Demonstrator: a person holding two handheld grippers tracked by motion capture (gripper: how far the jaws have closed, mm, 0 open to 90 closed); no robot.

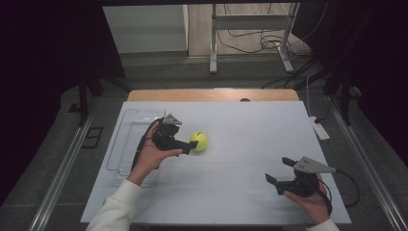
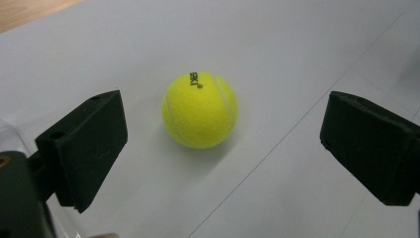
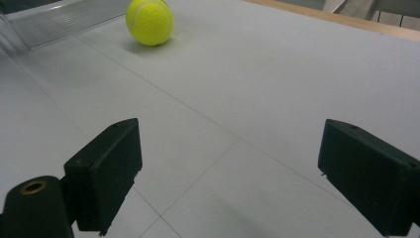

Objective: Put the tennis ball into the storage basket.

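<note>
A yellow tennis ball (image 1: 199,141) rests on the white table sheet, left of centre. In the left gripper view the tennis ball (image 2: 200,110) lies just beyond the wide-apart jaws, untouched. My left gripper (image 1: 190,147) is open and sits right beside the ball, on its left. My right gripper (image 1: 280,170) stands open near the front right of the table, with nothing between its jaws. Far off at the top left of the right gripper view is the tennis ball (image 3: 149,22).
A clear plastic tray (image 1: 129,137) lies along the left side of the sheet, behind the left hand. The wooden table edge (image 1: 211,95) runs along the back. A white power strip (image 1: 319,129) lies off the right edge.
</note>
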